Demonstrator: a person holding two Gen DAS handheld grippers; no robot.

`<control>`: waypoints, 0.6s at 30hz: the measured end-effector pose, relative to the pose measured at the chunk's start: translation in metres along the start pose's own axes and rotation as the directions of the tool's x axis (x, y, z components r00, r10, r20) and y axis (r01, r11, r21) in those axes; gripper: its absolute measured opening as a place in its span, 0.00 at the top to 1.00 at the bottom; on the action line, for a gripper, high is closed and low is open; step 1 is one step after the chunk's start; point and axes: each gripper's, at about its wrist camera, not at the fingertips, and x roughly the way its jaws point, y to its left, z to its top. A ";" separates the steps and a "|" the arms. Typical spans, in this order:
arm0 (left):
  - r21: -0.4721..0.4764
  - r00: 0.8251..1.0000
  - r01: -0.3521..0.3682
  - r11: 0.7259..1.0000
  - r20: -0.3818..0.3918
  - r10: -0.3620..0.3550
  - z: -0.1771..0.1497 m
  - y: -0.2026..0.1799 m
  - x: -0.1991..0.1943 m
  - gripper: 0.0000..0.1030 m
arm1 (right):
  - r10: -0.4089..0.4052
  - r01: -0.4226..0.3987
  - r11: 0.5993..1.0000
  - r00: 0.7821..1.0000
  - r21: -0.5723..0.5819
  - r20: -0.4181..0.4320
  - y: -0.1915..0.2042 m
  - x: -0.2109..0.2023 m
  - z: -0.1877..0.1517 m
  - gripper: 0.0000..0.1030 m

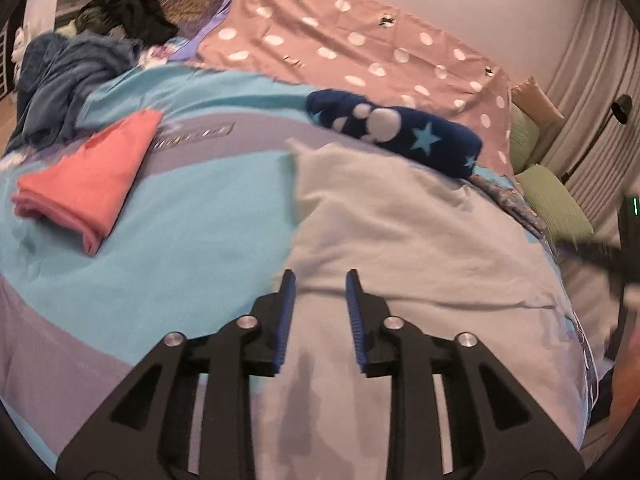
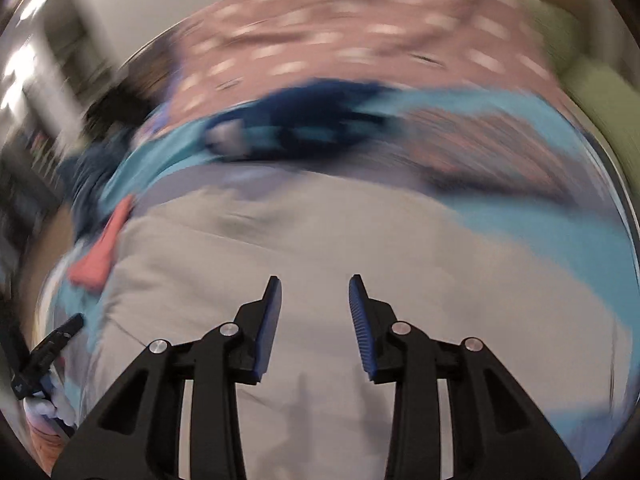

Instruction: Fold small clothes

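Observation:
A pale grey garment [image 1: 400, 232] lies spread flat on the bed. My left gripper [image 1: 321, 274] hovers over its near part, open, with nothing between its blue pads. The right wrist view is blurred. It shows the same pale garment [image 2: 320, 240] under my right gripper [image 2: 314, 279], which is also open and empty. A folded coral garment [image 1: 88, 184] [image 2: 100, 252] lies to the left. A navy garment with stars and white dots [image 1: 396, 132] [image 2: 304, 120] lies just beyond the pale one.
The bed cover [image 1: 200, 208] is turquoise and grey, with a pink dotted sheet [image 1: 360, 40] behind it. A heap of blue-grey clothes [image 1: 72, 76] and a black garment [image 1: 128, 16] sit at the far left. Green cushions [image 1: 556, 200] and a curtain [image 1: 592, 80] line the right side.

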 end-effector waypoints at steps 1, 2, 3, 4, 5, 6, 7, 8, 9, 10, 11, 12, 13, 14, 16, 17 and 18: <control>0.014 1.000 0.002 1.000 0.001 -0.002 0.002 -0.012 0.001 0.63 | -0.008 0.006 0.996 1.000 0.087 0.016 -0.033 -0.011 -0.012 0.65; 0.026 1.000 0.007 1.000 -0.001 -0.007 0.004 -0.024 0.002 0.61 | -0.022 0.017 0.986 0.999 0.164 0.028 -0.063 -0.020 -0.024 0.65; 0.042 1.000 0.013 0.999 -0.007 -0.012 0.005 -0.036 0.004 0.58 | -0.047 0.037 0.970 0.998 0.241 0.036 -0.094 -0.030 -0.038 0.65; 0.056 1.000 0.016 0.998 -0.013 -0.015 0.004 -0.047 0.006 0.55 | -0.073 0.056 0.945 0.997 0.321 0.040 -0.127 -0.040 -0.053 0.65; 0.073 1.000 0.021 0.997 -0.019 -0.020 0.003 -0.060 0.007 0.53 | -0.089 0.067 0.921 0.995 0.383 0.041 -0.151 -0.046 -0.066 0.65; 0.090 0.999 0.025 0.996 -0.025 -0.023 0.002 -0.072 0.009 0.50 | -0.099 0.070 0.891 0.994 0.450 0.042 -0.176 -0.052 -0.081 0.65; 0.112 0.999 0.027 0.993 -0.033 -0.023 0.000 -0.088 0.012 0.47 | -0.109 0.073 0.868 0.993 0.491 0.045 -0.196 -0.058 -0.093 0.65; 0.131 0.999 0.028 0.991 -0.042 -0.022 -0.002 -0.100 0.015 0.47 | -0.124 0.083 0.858 0.991 0.507 0.049 -0.207 -0.062 -0.101 0.65; 0.149 0.998 0.030 0.988 -0.051 -0.022 -0.004 -0.112 0.018 0.47 | -0.167 0.119 0.854 0.985 0.507 0.051 -0.220 -0.068 -0.109 0.65; 0.166 0.998 0.034 0.985 -0.066 -0.023 -0.006 -0.127 0.022 0.47 | -0.207 0.156 0.856 0.977 0.493 0.051 -0.226 -0.071 -0.114 0.65; 0.180 0.996 0.041 0.983 -0.082 -0.027 -0.009 -0.141 0.026 0.46 | -0.229 0.177 0.859 0.972 0.481 0.052 -0.228 -0.073 -0.116 0.65; 0.187 0.995 0.047 0.981 -0.091 -0.030 -0.011 -0.150 0.029 0.46 | -0.253 0.202 0.866 0.966 0.458 0.053 -0.234 -0.075 -0.119 0.64; 0.198 0.994 0.054 0.979 -0.105 -0.034 -0.013 -0.163 0.033 0.46 | -0.262 0.212 0.874 0.964 0.437 0.055 -0.239 -0.076 -0.120 0.62; 0.211 0.993 0.061 0.976 -0.116 -0.037 -0.014 -0.176 0.036 0.45 | -0.267 0.220 0.882 0.962 0.416 0.058 -0.244 -0.077 -0.121 0.61; 0.237 0.991 0.069 0.969 -0.132 -0.038 -0.018 -0.198 0.042 0.43 | -0.290 0.248 0.901 0.955 0.356 0.068 -0.249 -0.078 -0.121 0.56; 0.252 0.989 0.072 0.965 -0.140 -0.038 -0.020 -0.211 0.046 0.42 | -0.298 0.260 0.912 0.951 0.317 0.076 -0.249 -0.077 -0.120 0.54; 0.265 0.988 0.079 0.961 -0.150 -0.039 -0.021 -0.222 0.050 0.42 | -0.300 0.265 0.919 0.951 0.290 0.080 -0.249 -0.074 -0.114 0.51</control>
